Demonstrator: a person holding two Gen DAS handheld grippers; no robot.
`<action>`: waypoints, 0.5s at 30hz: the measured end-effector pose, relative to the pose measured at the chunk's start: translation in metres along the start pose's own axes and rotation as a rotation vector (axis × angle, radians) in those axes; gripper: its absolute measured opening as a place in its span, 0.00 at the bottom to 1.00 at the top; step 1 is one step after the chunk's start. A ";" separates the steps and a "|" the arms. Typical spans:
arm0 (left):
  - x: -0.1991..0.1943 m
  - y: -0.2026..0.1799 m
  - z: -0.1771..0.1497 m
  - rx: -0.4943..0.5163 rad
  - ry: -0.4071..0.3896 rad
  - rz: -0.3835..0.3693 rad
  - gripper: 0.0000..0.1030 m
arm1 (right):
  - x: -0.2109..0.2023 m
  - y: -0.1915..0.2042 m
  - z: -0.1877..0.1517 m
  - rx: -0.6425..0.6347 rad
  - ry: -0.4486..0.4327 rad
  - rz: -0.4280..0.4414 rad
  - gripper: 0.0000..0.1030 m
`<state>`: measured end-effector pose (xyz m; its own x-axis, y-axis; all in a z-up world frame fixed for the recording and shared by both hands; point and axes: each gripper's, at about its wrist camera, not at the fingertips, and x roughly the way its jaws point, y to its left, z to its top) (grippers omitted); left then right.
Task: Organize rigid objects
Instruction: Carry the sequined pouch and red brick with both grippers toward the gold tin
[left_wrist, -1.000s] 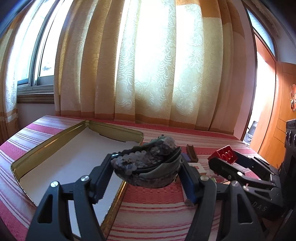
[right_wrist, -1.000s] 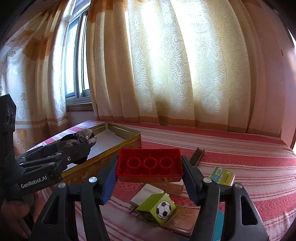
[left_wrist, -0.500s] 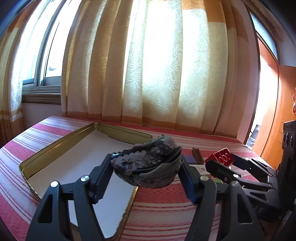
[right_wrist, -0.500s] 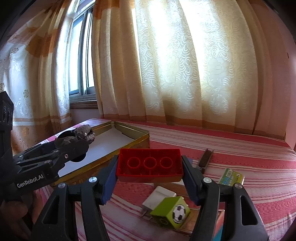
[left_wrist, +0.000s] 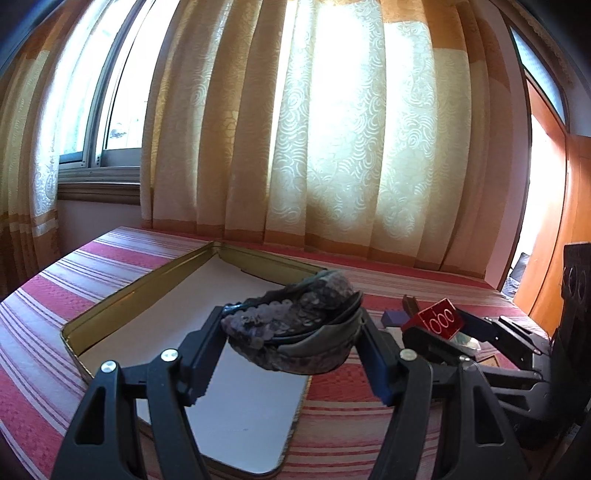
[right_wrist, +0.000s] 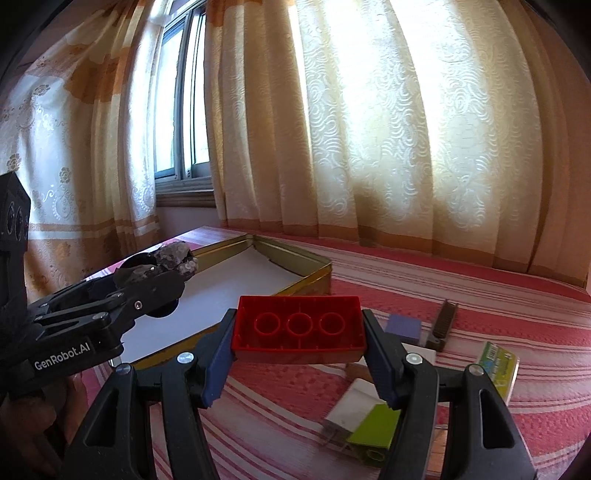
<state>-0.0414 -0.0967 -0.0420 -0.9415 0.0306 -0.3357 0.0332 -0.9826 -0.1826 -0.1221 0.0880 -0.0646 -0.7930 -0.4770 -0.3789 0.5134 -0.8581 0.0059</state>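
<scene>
Left tongs are clamped on a sequinned grey hair clip, carried in the air over the near end of the gold tin tray. Right tongs grip a red building block by its ends, hollow side up, above the striped cloth, beside the tray's corner. Small items lie scattered below: a green block, a purple block.

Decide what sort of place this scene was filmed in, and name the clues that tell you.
Most likely a room in a home, perhaps a bedroom. Long cream patterned curtains hang over a metal-framed window, a red striped woven cloth covers the surface, and an orange wooden door stands at the side.
</scene>
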 end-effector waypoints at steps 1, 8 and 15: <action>0.000 0.002 0.000 0.004 0.002 0.007 0.66 | 0.002 0.002 0.000 -0.004 0.004 0.005 0.64; 0.005 0.019 0.003 -0.025 0.040 0.022 0.66 | 0.019 0.010 0.004 -0.016 0.035 0.044 0.64; 0.004 0.027 0.005 -0.008 0.038 0.051 0.66 | 0.029 0.015 0.007 -0.022 0.050 0.070 0.64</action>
<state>-0.0463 -0.1237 -0.0440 -0.9250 -0.0123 -0.3798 0.0836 -0.9815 -0.1720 -0.1395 0.0598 -0.0695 -0.7376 -0.5254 -0.4241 0.5747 -0.8182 0.0142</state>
